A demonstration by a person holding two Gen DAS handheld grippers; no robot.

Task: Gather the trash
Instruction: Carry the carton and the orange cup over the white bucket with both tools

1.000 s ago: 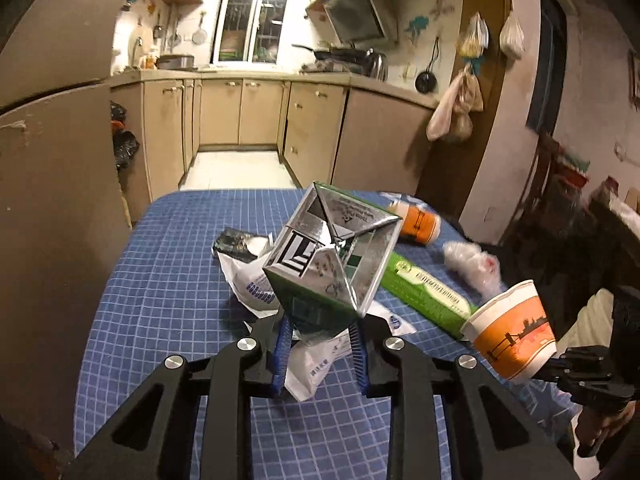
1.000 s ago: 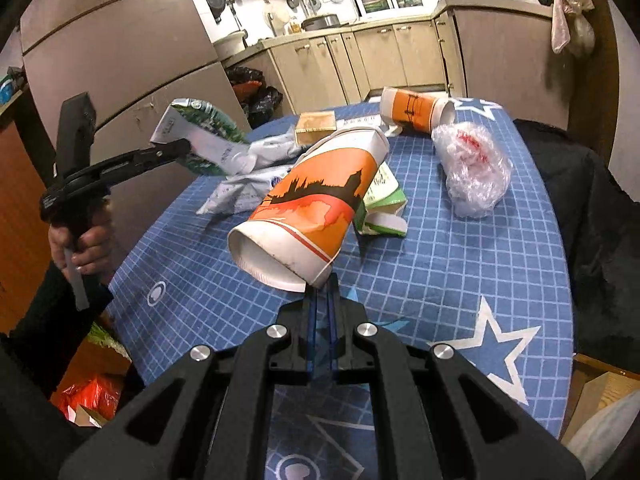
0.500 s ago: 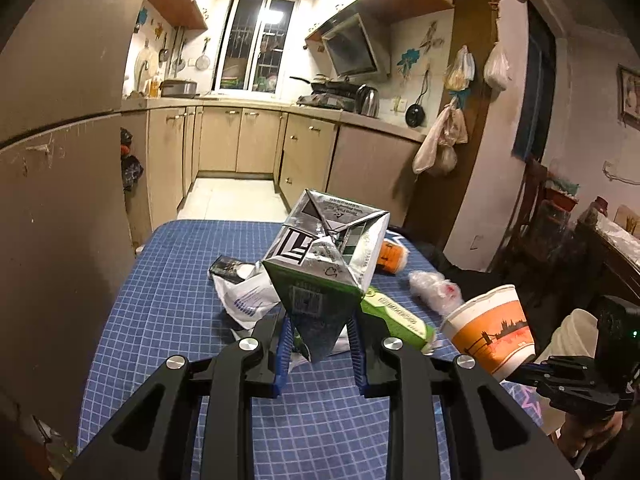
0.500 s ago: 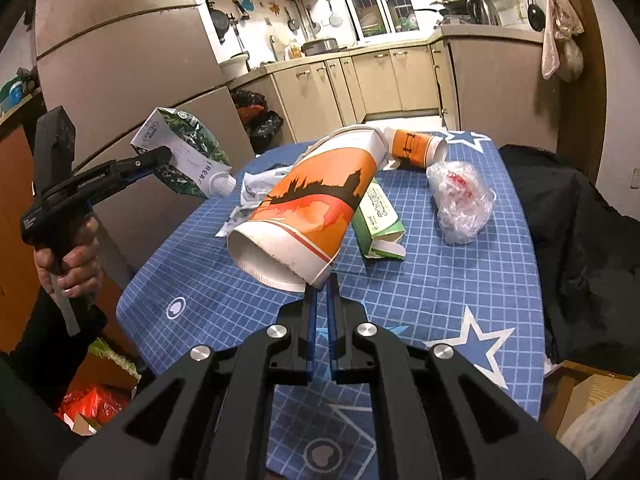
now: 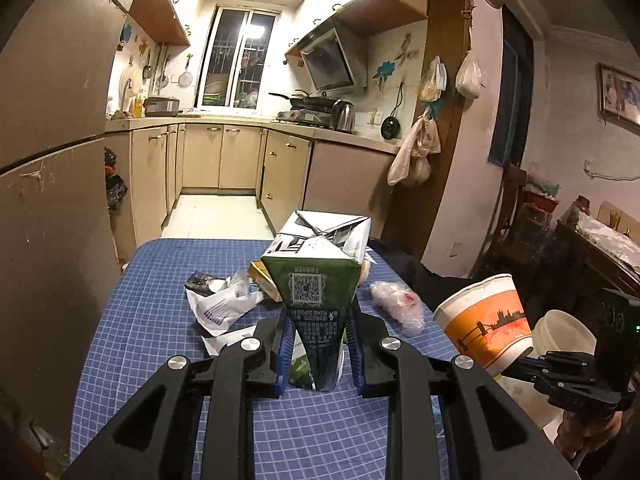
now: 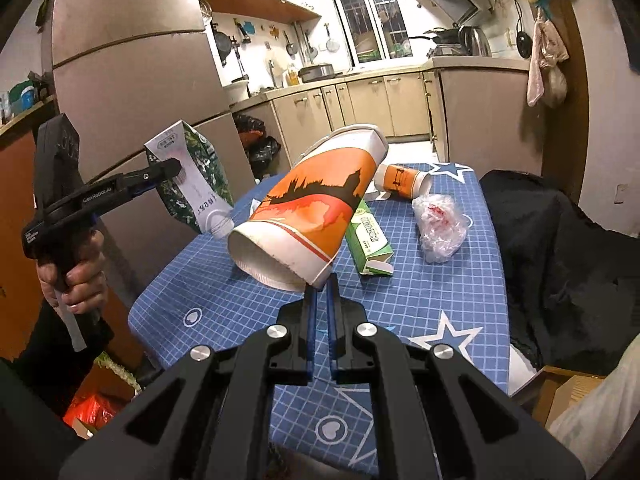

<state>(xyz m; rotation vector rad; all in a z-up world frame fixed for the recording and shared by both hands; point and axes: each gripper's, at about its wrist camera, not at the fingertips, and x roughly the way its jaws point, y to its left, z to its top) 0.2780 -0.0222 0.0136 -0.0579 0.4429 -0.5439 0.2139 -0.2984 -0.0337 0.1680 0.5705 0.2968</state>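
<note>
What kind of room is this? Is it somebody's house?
Most likely a home kitchen with an eating corner. There are cupboards under a counter, a kettle by the stove, pans on the wall, a tall fridge, and a table with a blue checked cloth.

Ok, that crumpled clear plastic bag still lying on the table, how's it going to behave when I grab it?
The clear plastic bag looks thin and wadded, so it's probably floppy and very light, likely collapsing between the pads. Its glossy film may slip, so pinch a bunched fold. It lies slumped on the tablecloth, so it's unlikely to roll.
</note>
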